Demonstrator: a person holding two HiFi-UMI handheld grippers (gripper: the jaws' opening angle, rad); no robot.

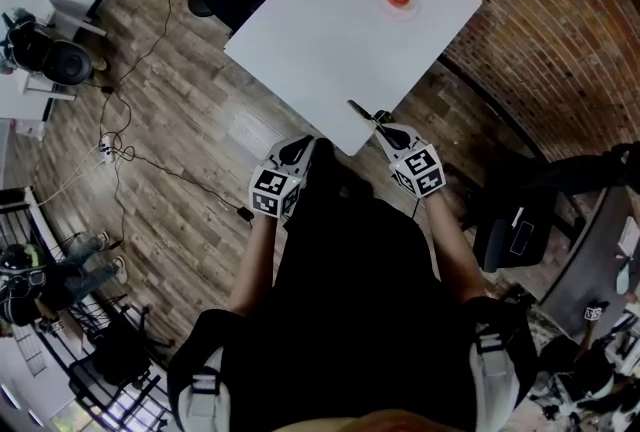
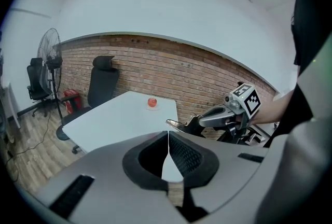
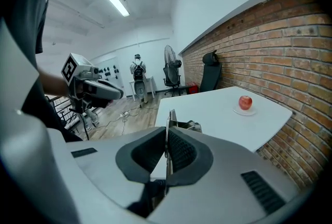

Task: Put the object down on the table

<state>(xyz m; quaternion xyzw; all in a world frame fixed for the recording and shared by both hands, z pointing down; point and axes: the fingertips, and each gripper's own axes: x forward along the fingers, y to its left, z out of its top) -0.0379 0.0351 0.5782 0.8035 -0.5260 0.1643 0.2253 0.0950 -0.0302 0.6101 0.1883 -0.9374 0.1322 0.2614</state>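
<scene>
Right tool clamps a thin metal utensil, possibly a spoon, its tip over the counter's near edge, likely poised for setting down. Left tool: jaws together, empty, just off that edge.

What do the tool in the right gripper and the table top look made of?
Tool: likely metal, bare and shiny; its thin edge glints silver. Table top: smooth, matte white, probably laminate or painted board. The colour is even with no grain showing, so this is uncertain.
</scene>
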